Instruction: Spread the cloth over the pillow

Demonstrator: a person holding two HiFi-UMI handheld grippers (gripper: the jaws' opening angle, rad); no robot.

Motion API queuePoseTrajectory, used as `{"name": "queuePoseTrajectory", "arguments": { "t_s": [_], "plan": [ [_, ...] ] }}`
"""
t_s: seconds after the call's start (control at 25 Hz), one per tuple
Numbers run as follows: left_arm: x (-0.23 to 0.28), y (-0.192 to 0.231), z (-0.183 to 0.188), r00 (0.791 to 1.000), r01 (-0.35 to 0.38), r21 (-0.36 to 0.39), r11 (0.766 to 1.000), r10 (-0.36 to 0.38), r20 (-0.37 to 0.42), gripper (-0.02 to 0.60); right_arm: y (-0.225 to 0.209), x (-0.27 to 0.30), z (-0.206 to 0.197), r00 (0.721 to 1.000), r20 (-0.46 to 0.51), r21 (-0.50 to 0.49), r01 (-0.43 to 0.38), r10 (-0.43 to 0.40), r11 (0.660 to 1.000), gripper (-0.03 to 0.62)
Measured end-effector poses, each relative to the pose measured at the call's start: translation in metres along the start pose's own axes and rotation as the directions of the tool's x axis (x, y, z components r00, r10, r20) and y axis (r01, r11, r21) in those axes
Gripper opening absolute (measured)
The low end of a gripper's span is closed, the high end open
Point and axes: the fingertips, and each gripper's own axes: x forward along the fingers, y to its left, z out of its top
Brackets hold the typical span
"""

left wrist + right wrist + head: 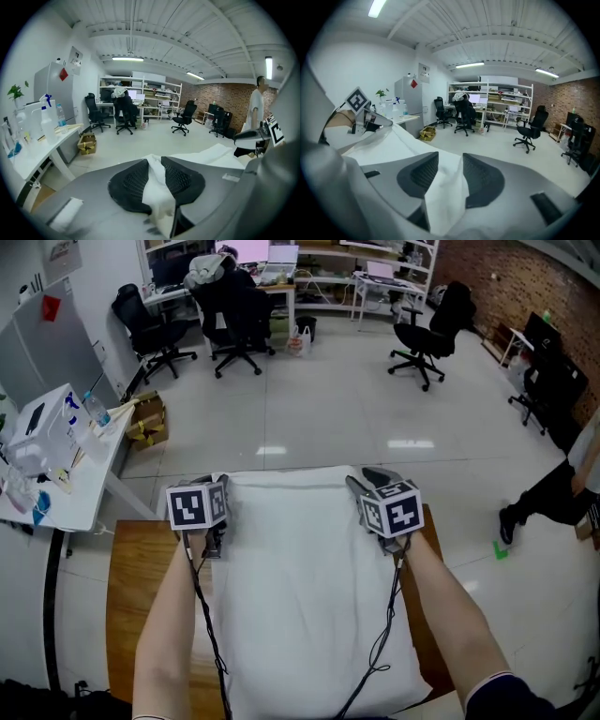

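Both grippers are hovering at the far edge of the white cloth (309, 596), which is lying spread over the middle of the wooden table (141, 563). The left gripper (216, 486) is sitting at the cloth's far left corner and the right gripper (371, 480) at its far right corner. In the left gripper view, the jaws are standing a little apart, and a fold of cloth (157, 187) is running up between the dark ribbed pads (129, 183), filling the narrow gap. In the right gripper view, the jaws are standing a touch wider, and a loose strip of cloth (445, 192) is draping down between the pads (483, 180), not squeezed.
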Motion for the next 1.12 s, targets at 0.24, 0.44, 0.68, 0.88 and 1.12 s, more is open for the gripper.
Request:
{"name": "queuePoseTrajectory", "arguments": {
  "t_s": [0.24,0.44,0.68,0.88,1.12],
  "plan": [
    [-0.014,-0.002,0.013,0.999,0.006,-0.008,1.0,-0.006,0.04,0.138,0.01,0.007,-0.026,0.998,-0.058,0.013,-0.007,0.008,1.0,0.21],
    [-0.027,0.01,0.025,0.996,-0.043,-0.007,0.999,0.043,0.084,0.158,0.009,0.004,-0.031,0.998,-0.067,0.032,0.001,0.001,1.0,0.21],
    [-0.042,-0.006,0.02,0.995,-0.021,0.017,1.0,0.019,0.1,0.158,0.014,-0.004,-0.026,0.998,-0.059,0.031,-0.007,0.009,1.0,0.194],
    [-0.049,-0.034,0.002,0.995,0.033,0.024,0.999,-0.035,0.089,0.158,0.021,-0.01,-0.026,0.998,-0.053,0.026,-0.012,0.013,1.0,0.158],
    [-0.053,-0.067,-0.023,0.994,0.083,0.023,0.996,-0.084,0.064,0.158,0.025,-0.016,-0.034,0.998,-0.059,0.027,-0.024,0.025,0.999,0.16]
  ]
}}
